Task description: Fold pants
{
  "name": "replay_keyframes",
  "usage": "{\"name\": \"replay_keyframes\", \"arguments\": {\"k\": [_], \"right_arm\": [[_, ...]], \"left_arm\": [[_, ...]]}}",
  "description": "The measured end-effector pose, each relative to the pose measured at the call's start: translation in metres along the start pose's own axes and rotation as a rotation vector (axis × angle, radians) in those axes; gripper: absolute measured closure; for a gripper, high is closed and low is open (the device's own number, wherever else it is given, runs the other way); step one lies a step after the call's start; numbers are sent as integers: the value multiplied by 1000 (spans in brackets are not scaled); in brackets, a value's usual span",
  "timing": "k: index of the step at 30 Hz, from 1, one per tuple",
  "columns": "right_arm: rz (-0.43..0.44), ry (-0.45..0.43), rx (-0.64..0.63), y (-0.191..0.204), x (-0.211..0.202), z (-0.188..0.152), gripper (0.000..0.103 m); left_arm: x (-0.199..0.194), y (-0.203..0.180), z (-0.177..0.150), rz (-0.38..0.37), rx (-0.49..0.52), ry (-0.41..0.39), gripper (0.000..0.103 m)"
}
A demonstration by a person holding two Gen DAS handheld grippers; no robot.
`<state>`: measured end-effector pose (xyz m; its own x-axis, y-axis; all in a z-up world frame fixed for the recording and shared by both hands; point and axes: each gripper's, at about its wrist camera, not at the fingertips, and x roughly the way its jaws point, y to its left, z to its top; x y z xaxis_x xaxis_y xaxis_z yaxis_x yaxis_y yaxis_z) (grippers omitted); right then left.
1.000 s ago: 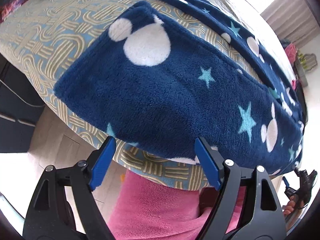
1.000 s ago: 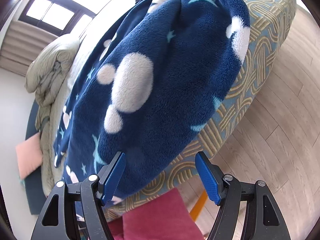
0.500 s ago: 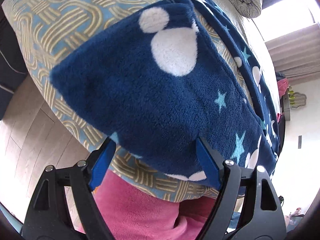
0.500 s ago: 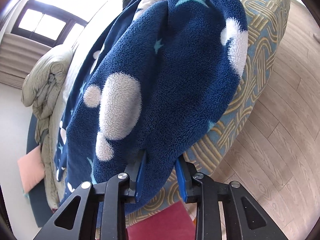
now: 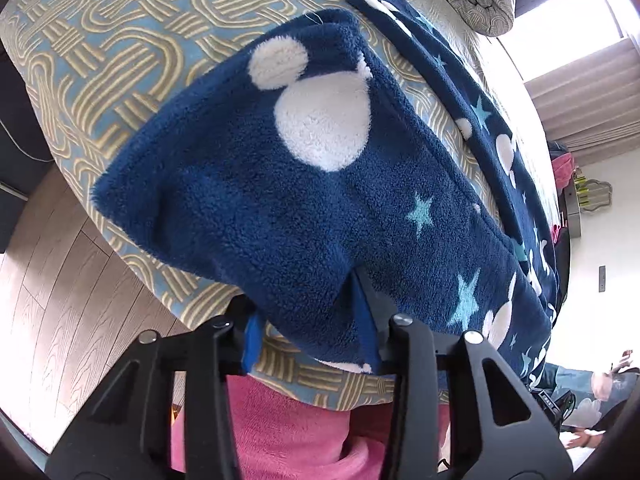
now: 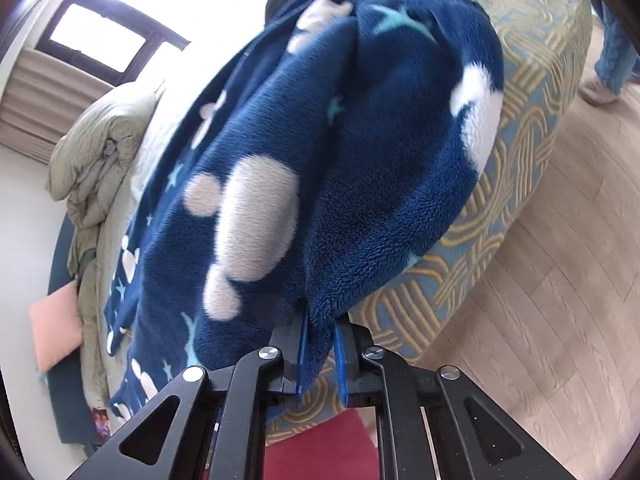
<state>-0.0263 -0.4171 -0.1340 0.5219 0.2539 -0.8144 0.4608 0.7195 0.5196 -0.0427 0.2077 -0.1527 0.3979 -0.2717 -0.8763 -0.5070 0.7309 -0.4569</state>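
pants (image 5: 320,208) unfolded, lower centre | left gripper (image 5: 310,334) closing on hem | right gripper (image 6: 320,354) closing, pinching hem | folds remain

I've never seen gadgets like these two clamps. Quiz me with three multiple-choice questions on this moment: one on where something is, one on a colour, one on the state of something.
1. Where do the fleece pants lie?
A. On the wooden floor
B. On the patterned bed cover, at its near edge
C. Over a chair

2. What colour are the stars on the pants?
A. Light blue
B. Red
C. Yellow

3. What is the right gripper doing with the fabric?
A. Hanging clear of it
B. Its blue pads have a fold of fleece between them
C. Lying on the floor

Answers:
1 B: patterned cover shows all round the pants, with floor below the edge.
2 A: the stars are pale turquoise-blue on navy.
3 B: the jaws are closing, and fleece is pinched between the pads.
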Motion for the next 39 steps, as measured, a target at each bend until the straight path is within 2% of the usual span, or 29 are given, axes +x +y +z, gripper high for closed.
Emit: {"name": "replay_keyframes", "arguments": {"k": [1,4,5,7,12,16,32,39], "right_arm": [[1,-8,-6,2,-2,0,94],[6,-30,-22,10,-7,2,94],[8,-37,-29,13,-9,3,94],[-5,-48,-50,20,-12,4,94],[-112,-80,-140,43,-17,4,94],[-149,-112,-179,56,-23,3,94],[-116,-177,-228,74,-45,17,94],[-98,-239,-282,102,-54,41,94]], "left_arm": [[-3,0,0,6,0,3,68],[-12,-7,1,39,37,-10,88],[-17,-11,1,35,59,-18,89],[-26,-20,2,40,91,-49,89],[-41,-48,2,102,223,-139,90],[-47,-61,4,109,255,-160,90],[-61,-83,16,119,278,-200,90],[-65,-97,36,118,282,-226,90]]}}
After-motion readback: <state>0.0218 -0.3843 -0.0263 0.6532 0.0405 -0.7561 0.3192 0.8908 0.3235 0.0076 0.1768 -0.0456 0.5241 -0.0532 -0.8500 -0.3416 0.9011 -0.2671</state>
